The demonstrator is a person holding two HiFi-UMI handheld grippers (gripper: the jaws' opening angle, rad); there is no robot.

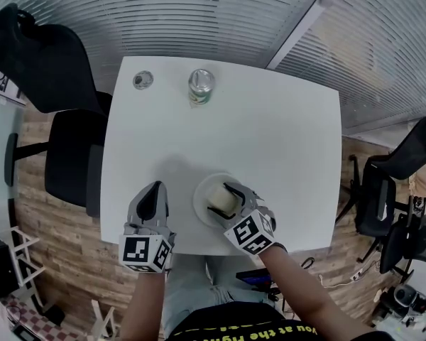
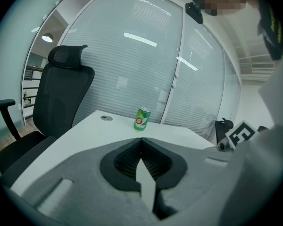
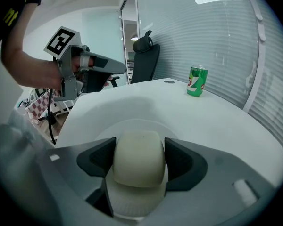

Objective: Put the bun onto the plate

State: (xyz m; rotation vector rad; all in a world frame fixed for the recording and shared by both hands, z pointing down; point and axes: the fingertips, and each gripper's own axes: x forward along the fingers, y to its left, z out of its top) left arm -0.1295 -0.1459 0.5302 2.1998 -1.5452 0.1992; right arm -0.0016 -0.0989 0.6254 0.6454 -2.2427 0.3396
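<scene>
Cream bun gripped by right hand-held gripper; overhead, above plate.

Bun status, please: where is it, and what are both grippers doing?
Right gripper shut on bun, over plate. Left gripper shut, empty, beside plate. Can far off, not in the way.

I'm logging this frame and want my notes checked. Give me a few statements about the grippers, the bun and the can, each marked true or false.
1. The right gripper is shut on the bun. True.
2. The bun is over the plate. True.
3. The left gripper grips the can. False: its jaws are together on nothing, and the can stands apart near the table's far edge.
4. The can lies on its side. False: it stands upright.
</scene>
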